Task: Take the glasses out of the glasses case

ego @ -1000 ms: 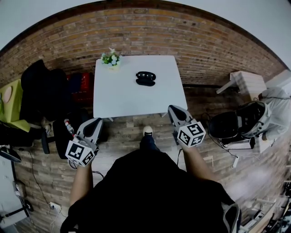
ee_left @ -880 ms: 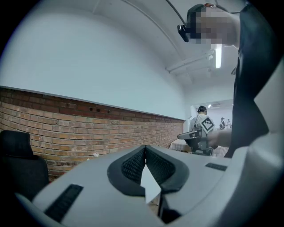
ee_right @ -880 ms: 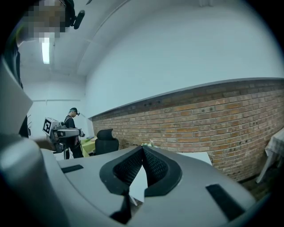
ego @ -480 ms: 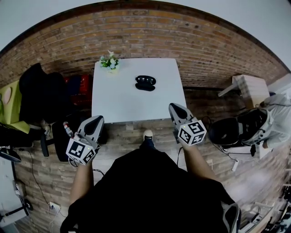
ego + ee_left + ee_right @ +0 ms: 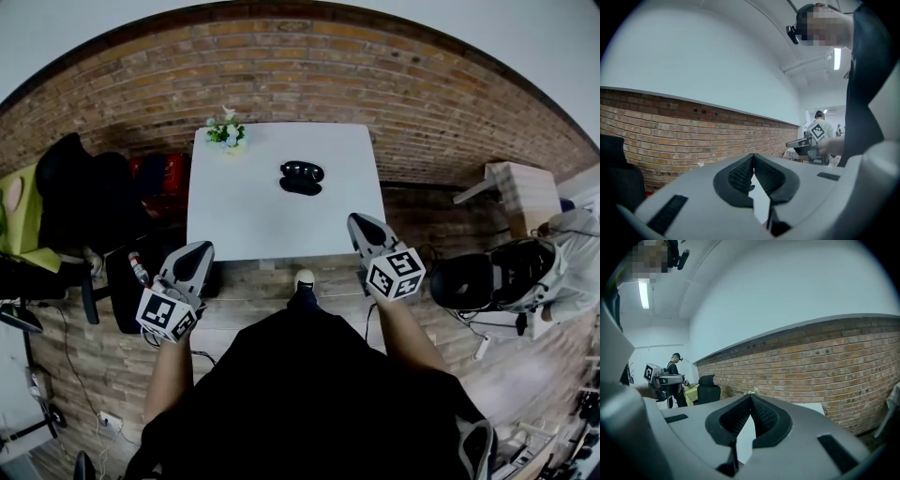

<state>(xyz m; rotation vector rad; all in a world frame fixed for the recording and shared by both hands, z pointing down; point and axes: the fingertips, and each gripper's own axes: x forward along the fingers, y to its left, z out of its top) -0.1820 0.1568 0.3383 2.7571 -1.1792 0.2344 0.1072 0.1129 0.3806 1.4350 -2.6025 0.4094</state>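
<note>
A black glasses case (image 5: 301, 176) lies on the white table (image 5: 244, 220) ahead, toward its far middle; from here I cannot tell whether it is open. My left gripper (image 5: 196, 255) hangs over the wooden floor short of the table's near left corner, jaws closed on nothing. My right gripper (image 5: 363, 228) hovers at the table's near right corner, also shut and empty. In the left gripper view the left gripper (image 5: 752, 157) shows its tips meeting; in the right gripper view the right gripper (image 5: 750, 397) does too. The case is hidden in both gripper views.
A small flower pot (image 5: 226, 131) stands at the table's far left corner. A brick wall (image 5: 300, 66) runs behind. A dark chair (image 5: 80, 192) sits left of the table, a black chair (image 5: 497, 272) and a wooden stool (image 5: 514, 187) to the right. Another person (image 5: 674, 366) holds grippers nearby.
The table and case have shifted slightly nearer and lower in the head view as I step forward. Both grippers stay shut at about the same place in view.
</note>
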